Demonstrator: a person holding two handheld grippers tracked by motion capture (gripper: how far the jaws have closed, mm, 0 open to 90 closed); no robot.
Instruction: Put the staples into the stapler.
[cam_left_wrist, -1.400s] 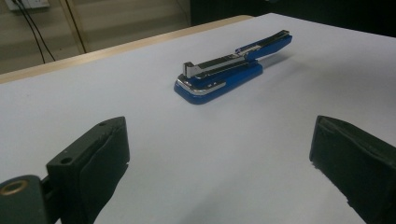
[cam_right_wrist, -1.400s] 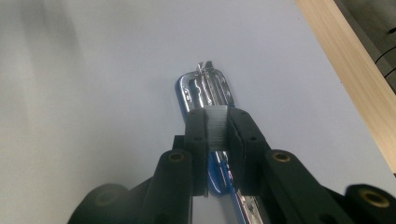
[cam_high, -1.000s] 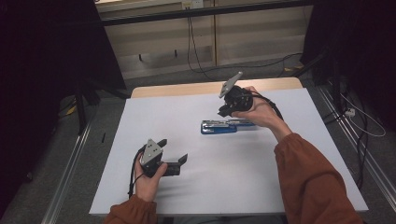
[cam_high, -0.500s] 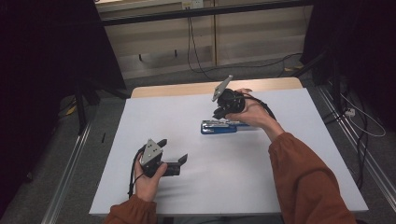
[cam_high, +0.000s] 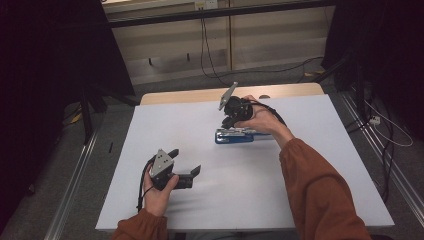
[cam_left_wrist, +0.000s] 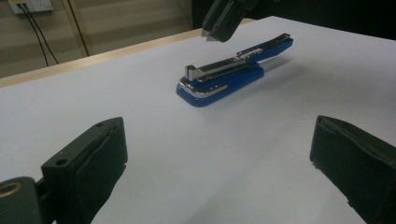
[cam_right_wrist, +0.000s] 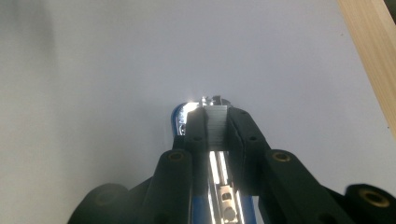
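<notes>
Staples (cam_right_wrist: 215, 122) pinched in the right gripper (cam_right_wrist: 216, 125), directly above the blue stapler (cam_high: 240, 135).
Next: lower them squarely into its open channel; left gripper (cam_high: 186, 170) gapes wide, empty, nearer the person.

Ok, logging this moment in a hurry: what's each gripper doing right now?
Left gripper: open, holding nothing.
Right gripper: shut on a strip of staples, above the blue stapler.

White table (cam_high: 150, 200), dim rm, wall cables (cam_high: 202, 45).
</notes>
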